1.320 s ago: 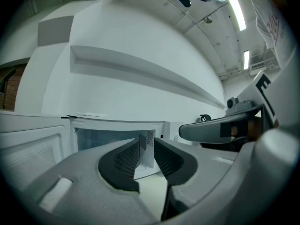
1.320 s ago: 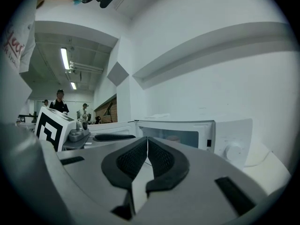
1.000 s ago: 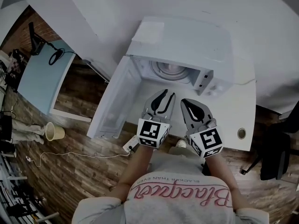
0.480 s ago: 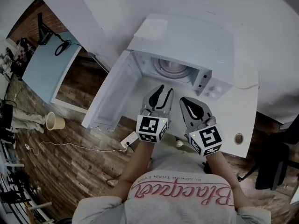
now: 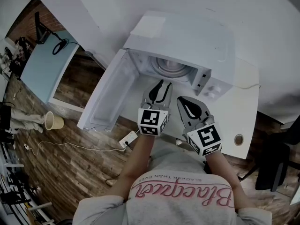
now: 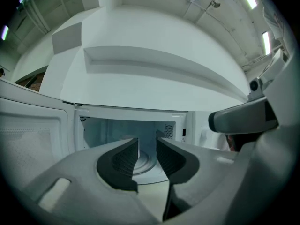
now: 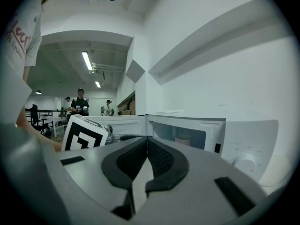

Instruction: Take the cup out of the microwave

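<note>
Jaws on my left gripper [image 6: 146, 146] have just been opening and stand released, with nothing between them but a glimpse of the turntable [image 6: 144, 163]. My right gripper [image 7: 147, 142] is clenched on nothing. Beyond, inside the open microwave [image 7: 248, 135], mid-frame in the right gripper view, the cup [image 7: 183, 139] seems upright, its long axis vertical and mouth up. I'd go in level, straddle its wall, then squeeze gently.

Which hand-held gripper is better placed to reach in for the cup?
Left. The left hand-held gripper faces straight into the open microwave, jaws just opened, nothing between them. The right hand-held gripper is shut and sees the cup only at an angle.
</note>
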Tool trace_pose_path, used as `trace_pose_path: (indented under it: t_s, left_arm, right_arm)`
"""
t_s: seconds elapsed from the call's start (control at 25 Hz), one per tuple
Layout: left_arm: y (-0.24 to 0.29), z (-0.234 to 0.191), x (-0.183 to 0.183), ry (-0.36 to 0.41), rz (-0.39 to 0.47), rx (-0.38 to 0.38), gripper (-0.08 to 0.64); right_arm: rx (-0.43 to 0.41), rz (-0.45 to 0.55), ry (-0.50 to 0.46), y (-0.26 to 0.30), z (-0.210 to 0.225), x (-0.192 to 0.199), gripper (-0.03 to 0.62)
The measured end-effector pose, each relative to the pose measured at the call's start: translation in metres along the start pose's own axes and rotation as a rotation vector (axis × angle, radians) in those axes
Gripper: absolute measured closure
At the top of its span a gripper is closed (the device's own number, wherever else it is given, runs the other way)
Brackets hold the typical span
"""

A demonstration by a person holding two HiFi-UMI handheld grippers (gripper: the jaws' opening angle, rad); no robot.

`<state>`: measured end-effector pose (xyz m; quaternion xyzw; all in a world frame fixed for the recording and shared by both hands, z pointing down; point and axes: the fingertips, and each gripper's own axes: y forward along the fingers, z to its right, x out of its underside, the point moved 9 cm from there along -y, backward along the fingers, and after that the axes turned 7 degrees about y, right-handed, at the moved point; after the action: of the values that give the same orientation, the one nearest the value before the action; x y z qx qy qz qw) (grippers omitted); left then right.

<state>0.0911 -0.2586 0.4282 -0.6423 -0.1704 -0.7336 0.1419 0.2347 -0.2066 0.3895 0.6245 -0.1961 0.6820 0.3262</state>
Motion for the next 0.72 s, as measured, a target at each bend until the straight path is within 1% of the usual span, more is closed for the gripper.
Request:
trace_pose_path:
  t_s: [0.24,0.4,0.56,0.72]
  left_arm:
    - [0.025,-0.01,0.008,0.039,-0.023,0.005,0.439]
    - [0.04,-0.018,0.018,0.034,-0.044,-0.001,0.439]
    - [0.051,-0.024,0.026,0.025,-0.052,0.0,0.439]
    - [0.061,-0.03,0.033,0.033,-0.066,-0.018,0.439]
  right_arm:
    - [-0.002,-0.001,-0.018,0.012,0.005,-0.002,0.581]
    - [-0.003,0.0,-0.02,0.017,0.009,-0.003,0.581]
    - [0.015,-0.001,-0.03,0.02,0.018,-0.005,0.581]
    - [0.01,-0.004,-0.014,0.025,0.024,-0.004,0.581]
